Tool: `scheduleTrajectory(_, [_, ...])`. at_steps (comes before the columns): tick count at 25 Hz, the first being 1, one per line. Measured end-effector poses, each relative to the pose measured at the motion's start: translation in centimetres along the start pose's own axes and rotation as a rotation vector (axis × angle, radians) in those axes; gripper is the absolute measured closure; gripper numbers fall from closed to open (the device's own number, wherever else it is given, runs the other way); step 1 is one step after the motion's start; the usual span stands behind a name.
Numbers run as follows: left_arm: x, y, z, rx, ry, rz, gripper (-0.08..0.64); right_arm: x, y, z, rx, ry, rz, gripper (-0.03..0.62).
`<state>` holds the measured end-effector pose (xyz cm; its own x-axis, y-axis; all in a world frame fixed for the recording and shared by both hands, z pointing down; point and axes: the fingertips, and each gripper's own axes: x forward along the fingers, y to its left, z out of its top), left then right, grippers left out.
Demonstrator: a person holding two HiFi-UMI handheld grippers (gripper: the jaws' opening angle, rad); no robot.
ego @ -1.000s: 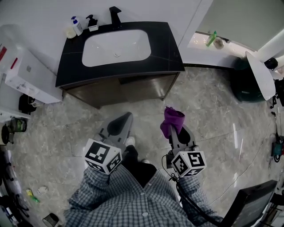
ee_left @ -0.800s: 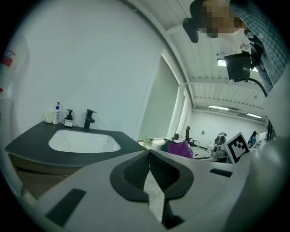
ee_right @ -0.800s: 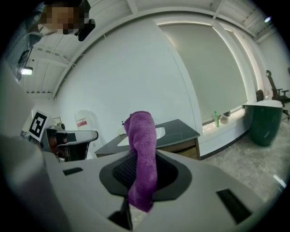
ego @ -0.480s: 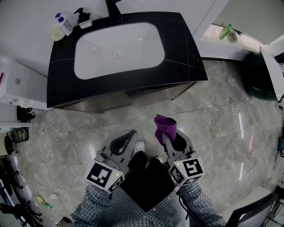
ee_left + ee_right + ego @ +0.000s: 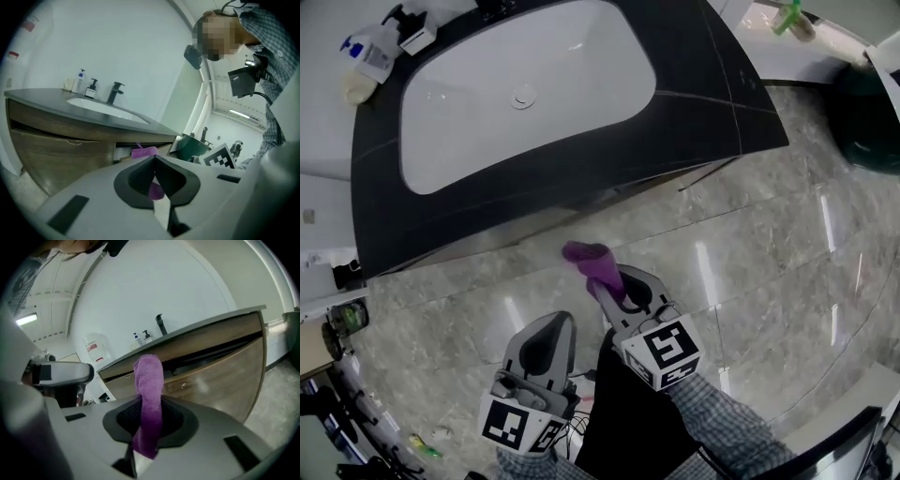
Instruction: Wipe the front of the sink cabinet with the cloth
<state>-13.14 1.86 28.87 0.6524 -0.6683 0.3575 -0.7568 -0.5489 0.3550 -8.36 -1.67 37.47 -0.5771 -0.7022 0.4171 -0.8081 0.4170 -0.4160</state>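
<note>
The sink cabinet has a black top [image 5: 712, 84], a white basin [image 5: 534, 84] and a brown wood front [image 5: 220, 366], also shown in the left gripper view [image 5: 56, 145]. My right gripper [image 5: 605, 281] is shut on a purple cloth [image 5: 587, 257], which stands up out of the jaws [image 5: 149, 380]. The cloth is held over the floor, a short way in front of the cabinet and apart from it. My left gripper [image 5: 558, 326] hangs lower and nearer to me, shut with nothing in it [image 5: 154, 159].
A black faucet [image 5: 115, 92] and soap bottles [image 5: 370, 52] stand at the back of the counter. A dark green bin [image 5: 867, 103] sits right of the cabinet. White fixtures [image 5: 319, 225] crowd the left side. Marble floor [image 5: 769, 262] lies in front.
The view has closed in on the sink. My right gripper has carried the cloth leftward and closer to the cabinet front. The left gripper has fallen back toward my body.
</note>
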Motion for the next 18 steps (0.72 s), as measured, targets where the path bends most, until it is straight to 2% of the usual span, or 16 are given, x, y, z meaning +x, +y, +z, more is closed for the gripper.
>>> scheduleTrajectory(4, [0.5,0.4,-1.9,-0.037,0.011,0.029,0.549,3.1,0.8,-1.0,0.007,0.02,0.085,0.515])
scheduleTrajectory(9, [0.2,1.1,-3.7,-0.053,0.044,0.057,0.549,6.1,1.6,0.0,0.009,0.001,0.152,0.515])
scheduleTrajectory(14, [0.3,1.8,-4.1,-0.057,0.05,0.086,0.549,7.7,0.3,1.7,0.064,-0.015,0.158,0.515])
scheduleTrajectory(18, [0.9,1.7,-4.1,-0.055,0.058,0.092,0.549,7.9,-1.9,2.9,0.078,-0.04,0.121,0.515])
